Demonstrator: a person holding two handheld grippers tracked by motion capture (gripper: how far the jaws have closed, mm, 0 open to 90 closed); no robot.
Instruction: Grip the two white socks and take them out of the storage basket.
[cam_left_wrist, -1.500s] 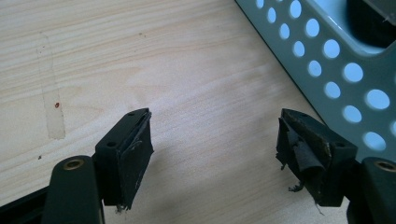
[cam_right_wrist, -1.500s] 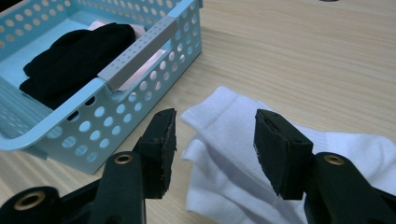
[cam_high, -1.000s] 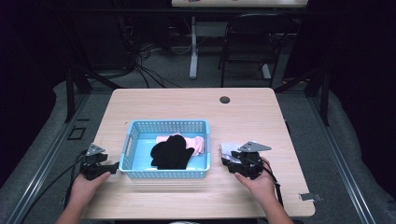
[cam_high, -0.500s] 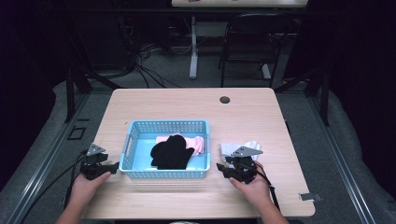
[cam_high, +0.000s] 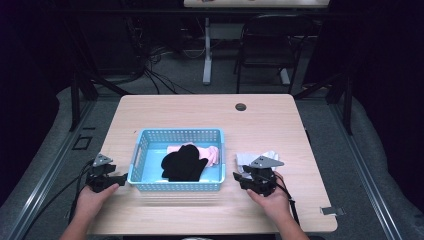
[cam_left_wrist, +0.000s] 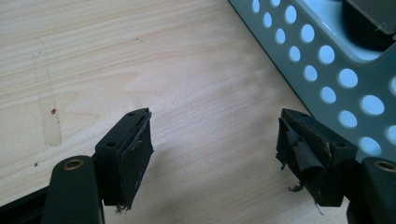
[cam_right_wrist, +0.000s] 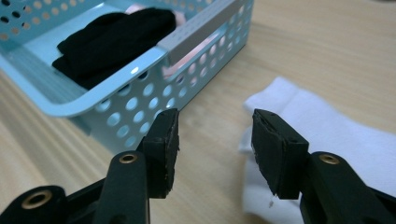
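Now | blue basket (cam_high: 175, 186): black cloth (cam_high: 182, 163) over pink cloth (cam_high: 212, 152) | left gripper (cam_left_wrist: 215, 135), right gripper (cam_right_wrist: 215, 140): both agape, holding nothing

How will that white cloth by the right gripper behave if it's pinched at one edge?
The white cloth lies flat and folded on the table, so it probably droops and unfolds when lifted. It looks thin and light. The right gripper, jaws open beside it, may drag it if pushed.
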